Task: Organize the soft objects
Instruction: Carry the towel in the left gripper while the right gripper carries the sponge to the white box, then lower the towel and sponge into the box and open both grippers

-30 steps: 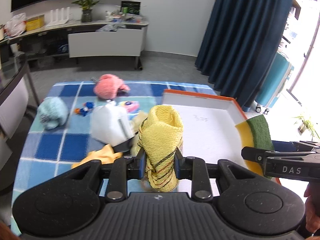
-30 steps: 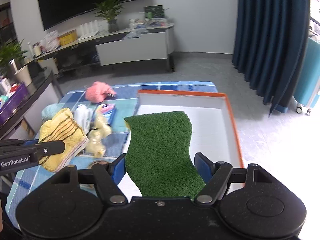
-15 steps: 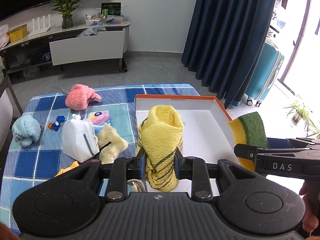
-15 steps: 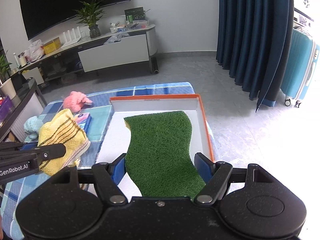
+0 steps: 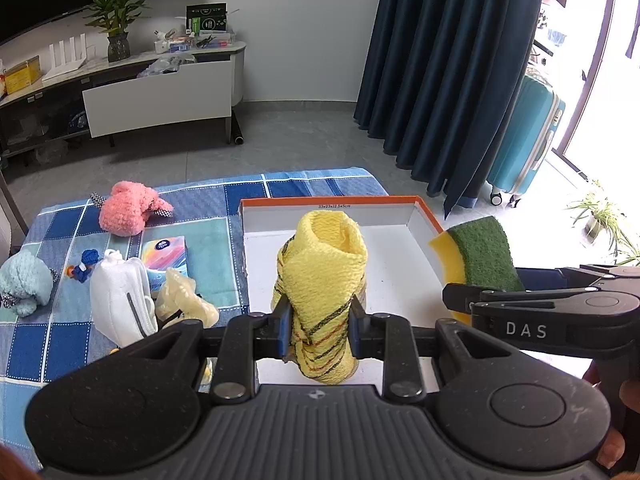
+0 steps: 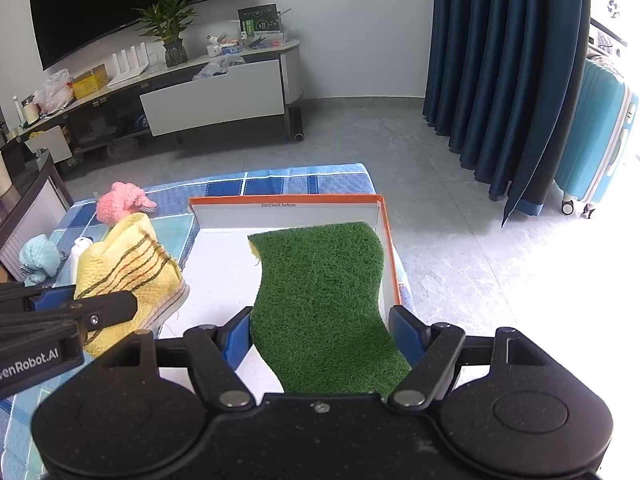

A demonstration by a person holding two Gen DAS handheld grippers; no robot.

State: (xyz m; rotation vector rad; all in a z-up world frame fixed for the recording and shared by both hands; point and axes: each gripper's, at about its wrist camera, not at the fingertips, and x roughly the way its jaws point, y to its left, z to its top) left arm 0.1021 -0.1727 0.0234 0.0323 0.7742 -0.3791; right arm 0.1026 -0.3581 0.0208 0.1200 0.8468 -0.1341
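My left gripper (image 5: 319,322) is shut on a folded yellow cloth (image 5: 322,280) with dark stripes and holds it above the near part of a white tray with an orange rim (image 5: 332,201). My right gripper (image 6: 320,330) is shut on a green and yellow scouring sponge (image 6: 320,280) and holds it over the tray's right side (image 6: 386,232). The sponge also shows in the left wrist view (image 5: 482,254), and the cloth in the right wrist view (image 6: 128,268).
On the blue checked tablecloth (image 5: 200,216) left of the tray lie a pink plush (image 5: 126,210), a light blue plush (image 5: 24,282), a white pouch (image 5: 120,306), a tissue pack (image 5: 166,254), a pale yellow toy (image 5: 182,300) and a small blue toy (image 5: 86,264). The table's edge is just right of the tray.
Both grippers have moved back and up with their loads, and the view has swung right. The tray now sits centred ahead. Both grips are unchanged.
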